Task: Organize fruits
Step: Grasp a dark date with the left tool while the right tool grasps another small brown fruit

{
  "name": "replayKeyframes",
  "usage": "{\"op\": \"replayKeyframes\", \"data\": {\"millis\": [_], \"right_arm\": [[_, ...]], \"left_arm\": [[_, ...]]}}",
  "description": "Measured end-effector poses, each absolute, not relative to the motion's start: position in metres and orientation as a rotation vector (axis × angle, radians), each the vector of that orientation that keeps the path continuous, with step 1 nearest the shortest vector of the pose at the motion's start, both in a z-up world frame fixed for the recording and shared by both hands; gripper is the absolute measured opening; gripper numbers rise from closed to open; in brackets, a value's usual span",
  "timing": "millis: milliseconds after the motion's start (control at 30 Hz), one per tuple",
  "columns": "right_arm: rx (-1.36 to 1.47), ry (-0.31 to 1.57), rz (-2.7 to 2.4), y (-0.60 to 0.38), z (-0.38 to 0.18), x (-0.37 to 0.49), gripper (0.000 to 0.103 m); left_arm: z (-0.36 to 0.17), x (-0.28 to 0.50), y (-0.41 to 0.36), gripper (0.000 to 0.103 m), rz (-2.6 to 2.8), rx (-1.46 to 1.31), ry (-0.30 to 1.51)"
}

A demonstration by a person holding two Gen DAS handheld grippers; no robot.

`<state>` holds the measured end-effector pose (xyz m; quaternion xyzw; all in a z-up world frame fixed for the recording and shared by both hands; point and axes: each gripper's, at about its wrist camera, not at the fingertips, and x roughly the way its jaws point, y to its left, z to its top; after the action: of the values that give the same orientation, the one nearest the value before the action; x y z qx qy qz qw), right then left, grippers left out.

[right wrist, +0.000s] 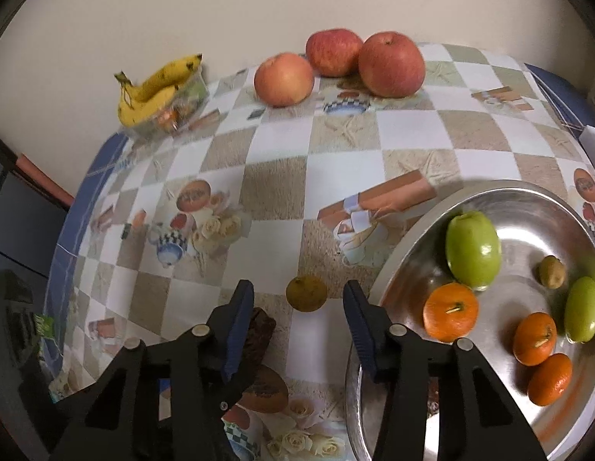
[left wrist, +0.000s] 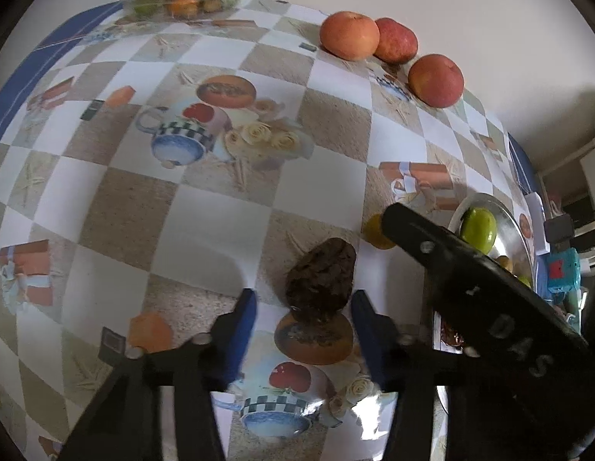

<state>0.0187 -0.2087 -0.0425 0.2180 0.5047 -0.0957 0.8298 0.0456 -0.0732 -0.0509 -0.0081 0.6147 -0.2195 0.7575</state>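
The left hand-held gripper (left wrist: 303, 307) hovers over the counter (left wrist: 205, 207), which is covered in a checkered cloth, with its blue-padded jaws spread wide and holding nothing; a dark brown, rough-skinned fruit (left wrist: 322, 278) lies on the cloth just ahead of the gap between the fingertips. The right hand-held gripper (right wrist: 299, 301) is likewise wide open and empty, with a small dull-yellow round fruit (right wrist: 306, 293) resting on the cloth just beyond its fingertips. At 3 o'clock of that gripper sits a round stainless-steel bowl (right wrist: 408, 238) containing a large green apple (right wrist: 473, 256), a smaller green fruit (right wrist: 583, 314), three orange mandarins (right wrist: 451, 312), and a small brown-green fruit (right wrist: 552, 271). Three red-pink apples (right wrist: 284, 79) stand grouped at 12 o'clock along the far counter edge against the wall. At 10 o'clock, a bunch of yellow bananas (right wrist: 151, 90) lies atop a clear container (right wrist: 182, 109) of mixed fruit.
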Motion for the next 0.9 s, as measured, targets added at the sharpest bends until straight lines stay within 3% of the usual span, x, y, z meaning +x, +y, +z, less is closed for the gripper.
{"op": "replayKeyframes", "data": {"millis": [100, 400, 667, 900], "right_arm": [[0.449, 1.085, -0.202, -0.206, -0.048, 0.024, 0.048], [0.452, 1.102, -0.216, -0.206, -0.058, 0.035, 0.042], [0.447, 1.118, -0.244, -0.208, -0.065, 0.037, 0.028], [0.415, 1.116, -0.238, -0.202, -0.059, 0.032, 0.028]], "left_arm": [[-0.052, 0.047, -0.074, 0.037, -0.504, -0.057, 1.352], [-0.049, 0.056, -0.066, 0.037, -0.421, -0.026, 1.305], [-0.052, 0.069, -0.048, 0.037, -0.370, -0.119, 1.317], [-0.052, 0.071, -0.044, 0.036, -0.365, -0.165, 1.326]]}}
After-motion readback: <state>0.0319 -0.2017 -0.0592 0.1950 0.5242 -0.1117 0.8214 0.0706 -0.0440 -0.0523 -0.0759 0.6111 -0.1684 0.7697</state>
